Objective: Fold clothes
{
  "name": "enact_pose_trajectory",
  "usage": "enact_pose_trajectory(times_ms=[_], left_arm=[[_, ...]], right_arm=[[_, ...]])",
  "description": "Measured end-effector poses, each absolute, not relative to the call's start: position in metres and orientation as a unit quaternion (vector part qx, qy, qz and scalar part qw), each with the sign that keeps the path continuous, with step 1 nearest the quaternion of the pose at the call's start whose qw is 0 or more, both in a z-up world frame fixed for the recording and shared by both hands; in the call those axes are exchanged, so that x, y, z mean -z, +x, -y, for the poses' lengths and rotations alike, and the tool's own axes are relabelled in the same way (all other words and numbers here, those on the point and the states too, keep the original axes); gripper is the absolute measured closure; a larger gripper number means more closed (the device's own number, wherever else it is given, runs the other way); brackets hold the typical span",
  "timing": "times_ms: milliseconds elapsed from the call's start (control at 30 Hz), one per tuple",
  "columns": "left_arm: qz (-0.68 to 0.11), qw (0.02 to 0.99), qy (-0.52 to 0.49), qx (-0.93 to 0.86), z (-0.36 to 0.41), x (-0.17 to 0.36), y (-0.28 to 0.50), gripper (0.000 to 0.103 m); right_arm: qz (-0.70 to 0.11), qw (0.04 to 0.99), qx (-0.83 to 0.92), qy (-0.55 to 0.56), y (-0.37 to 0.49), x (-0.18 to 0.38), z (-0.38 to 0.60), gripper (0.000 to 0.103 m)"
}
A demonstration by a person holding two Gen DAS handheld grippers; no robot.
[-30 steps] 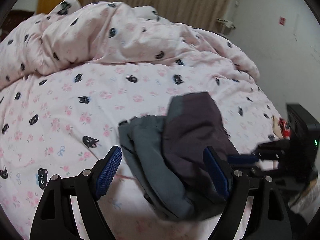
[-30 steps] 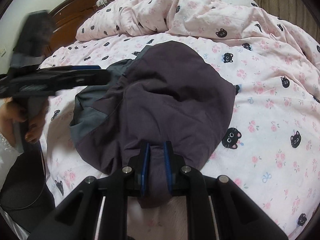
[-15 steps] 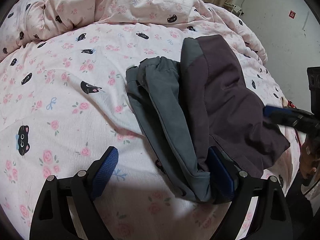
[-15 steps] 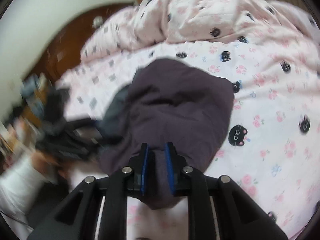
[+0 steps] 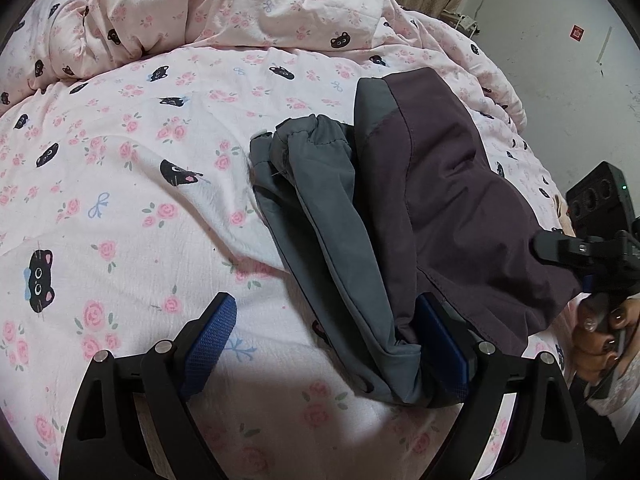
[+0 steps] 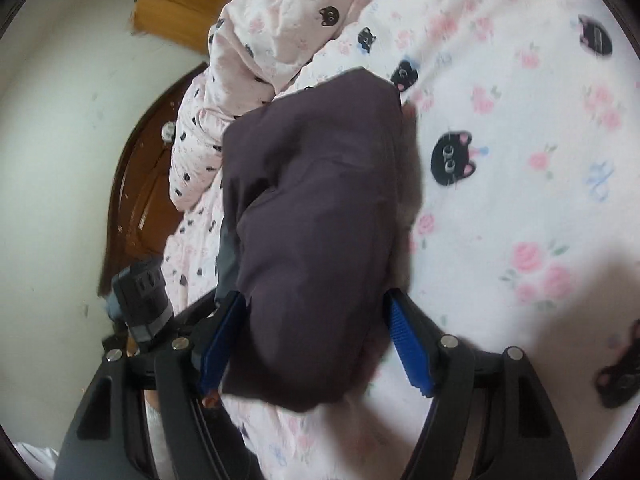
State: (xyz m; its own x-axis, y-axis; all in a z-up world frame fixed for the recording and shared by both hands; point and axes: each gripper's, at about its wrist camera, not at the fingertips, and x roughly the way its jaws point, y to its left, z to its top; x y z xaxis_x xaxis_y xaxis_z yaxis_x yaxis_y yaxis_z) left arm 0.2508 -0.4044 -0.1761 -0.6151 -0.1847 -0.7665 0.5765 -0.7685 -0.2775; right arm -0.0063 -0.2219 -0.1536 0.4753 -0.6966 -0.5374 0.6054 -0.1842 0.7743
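Note:
A dark purple and grey garment [image 5: 432, 200] lies bunched on the pink cat-print bed sheet [image 5: 120, 184]. Its grey sleeve [image 5: 320, 216] runs toward my left gripper [image 5: 324, 340], which is open, with the grey hem resting against the right blue pad [image 5: 440, 344]. In the right wrist view the purple cloth [image 6: 320, 220] fills the gap of my right gripper [image 6: 316, 344], which is open with its jaws wide on either side of the fabric. The right gripper also shows in the left wrist view [image 5: 588, 252] at the garment's right edge.
A rumpled pink duvet [image 5: 208, 8] is piled at the back of the bed. A dark wooden headboard [image 6: 140, 184] and a white wall stand to the left in the right wrist view. A cardboard box [image 6: 180, 4] sits beyond. The person's hand [image 5: 600, 332] is at the bed's right edge.
My right gripper has opened and let go of the purple cloth, and its view has rolled sideways. My left gripper has moved closer over the grey hem, still open.

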Motion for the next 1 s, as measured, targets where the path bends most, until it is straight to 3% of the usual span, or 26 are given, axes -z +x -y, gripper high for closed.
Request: enact_pose_trajectory(times_ms=[200, 667, 733, 833, 933, 1000], left_arm=[[-0.277, 0.215, 0.362, 0.864, 0.406, 0.17, 0.256, 0.015], [-0.381, 0.163, 0.313, 0.855, 0.426, 0.174, 0.244, 0.019], [-0.387, 0.157, 0.31, 0.854, 0.426, 0.174, 0.242, 0.048], [-0.387, 0.145, 0.309, 0.856, 0.423, 0.172, 0.237, 0.071], [-0.375, 0.15, 0.301, 0.864, 0.418, 0.163, 0.234, 0.087], [-0.359, 0.161, 0.298, 0.87, 0.415, 0.153, 0.234, 0.09]], right_arm=[[0.064, 0.64, 0.507, 0.573, -0.008, 0.162, 0.226, 0.053], [0.08, 0.647, 0.501, 0.57, -0.012, 0.169, 0.226, 0.054], [0.079, 0.647, 0.502, 0.569, -0.013, 0.169, 0.224, 0.054], [0.078, 0.647, 0.504, 0.567, -0.013, 0.169, 0.221, 0.054], [0.068, 0.645, 0.511, 0.564, -0.01, 0.164, 0.22, 0.055], [0.056, 0.647, 0.52, 0.555, -0.007, 0.155, 0.22, 0.055]])
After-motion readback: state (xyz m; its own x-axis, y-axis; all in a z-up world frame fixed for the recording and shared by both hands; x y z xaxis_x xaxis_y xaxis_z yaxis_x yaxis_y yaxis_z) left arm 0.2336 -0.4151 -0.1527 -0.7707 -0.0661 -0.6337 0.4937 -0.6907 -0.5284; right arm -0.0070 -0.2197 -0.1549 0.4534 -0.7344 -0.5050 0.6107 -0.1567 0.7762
